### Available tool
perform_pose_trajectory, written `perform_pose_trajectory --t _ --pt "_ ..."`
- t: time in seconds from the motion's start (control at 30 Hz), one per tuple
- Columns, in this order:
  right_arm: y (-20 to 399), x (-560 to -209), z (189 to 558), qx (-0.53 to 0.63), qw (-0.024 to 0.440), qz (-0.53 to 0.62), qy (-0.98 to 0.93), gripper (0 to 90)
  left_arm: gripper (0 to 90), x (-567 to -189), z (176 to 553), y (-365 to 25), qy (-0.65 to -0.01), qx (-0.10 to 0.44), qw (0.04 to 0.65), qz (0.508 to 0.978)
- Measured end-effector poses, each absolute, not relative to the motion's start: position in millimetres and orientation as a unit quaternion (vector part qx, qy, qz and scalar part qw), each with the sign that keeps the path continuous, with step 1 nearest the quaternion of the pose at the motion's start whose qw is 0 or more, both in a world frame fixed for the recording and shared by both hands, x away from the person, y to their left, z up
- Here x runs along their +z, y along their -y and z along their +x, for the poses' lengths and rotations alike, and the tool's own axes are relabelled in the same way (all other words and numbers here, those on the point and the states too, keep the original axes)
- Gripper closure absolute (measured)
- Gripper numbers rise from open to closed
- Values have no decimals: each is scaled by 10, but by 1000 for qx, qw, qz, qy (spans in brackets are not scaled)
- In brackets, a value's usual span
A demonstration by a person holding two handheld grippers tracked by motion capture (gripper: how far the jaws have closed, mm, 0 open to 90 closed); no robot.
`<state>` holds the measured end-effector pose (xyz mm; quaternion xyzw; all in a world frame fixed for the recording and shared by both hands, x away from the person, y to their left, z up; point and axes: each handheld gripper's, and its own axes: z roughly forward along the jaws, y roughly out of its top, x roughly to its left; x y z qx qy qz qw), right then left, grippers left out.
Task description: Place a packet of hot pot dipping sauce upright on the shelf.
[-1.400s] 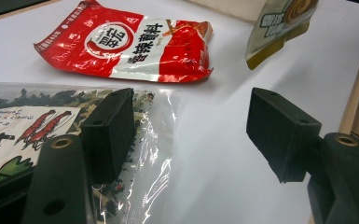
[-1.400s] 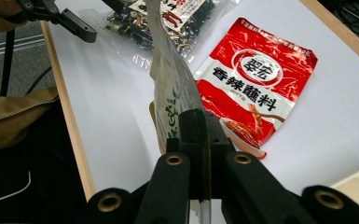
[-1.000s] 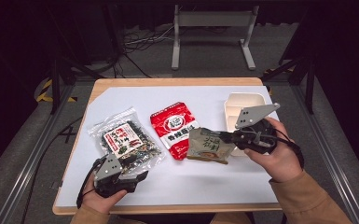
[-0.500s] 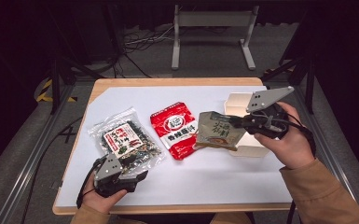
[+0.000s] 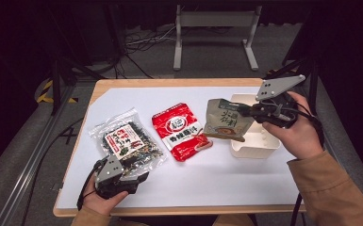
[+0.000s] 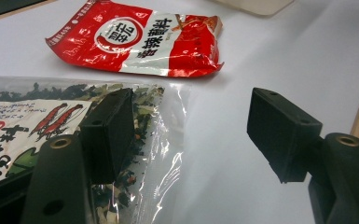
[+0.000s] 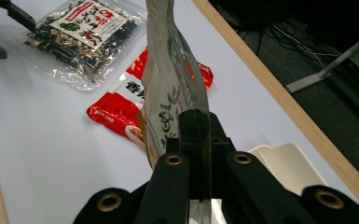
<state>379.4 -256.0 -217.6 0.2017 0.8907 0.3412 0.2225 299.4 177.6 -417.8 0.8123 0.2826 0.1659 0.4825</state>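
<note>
the right gripper [image 5: 245, 111] is clamped on the edge of a grey-green pouch [image 5: 225, 120], holding it lifted over the left rim of the white tray [image 5: 259, 146] near the desk's right edge. the right gripper view shows the pouch [image 7: 175, 88] edge-on between closed jaws. the left gripper [image 6: 191, 135] rests wide apart near the desk's front left corner, one jaw over the clear bag of dried mix [image 6: 74, 121]. the red packet [image 5: 181, 132] lies mid-desk; its chinese print is not legible to me.

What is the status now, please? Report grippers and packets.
Right gripper shut on grey-green packet, held over white tray. Left gripper open beside clear packet. Red packet flat, untouched.
</note>
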Motion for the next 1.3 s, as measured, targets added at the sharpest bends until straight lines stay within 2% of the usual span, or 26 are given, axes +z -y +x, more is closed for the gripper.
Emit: perform_pose_trajectory --t 0.37,1.3 --pt "2705 -2078 3987 339 252 204 -883 896 327 -4178 2969 -1821 -293 165 483 809" --pt "3108 -2075 4493 341 283 226 -867 895 325 -4186 2978 -1818 -295 163 482 809"
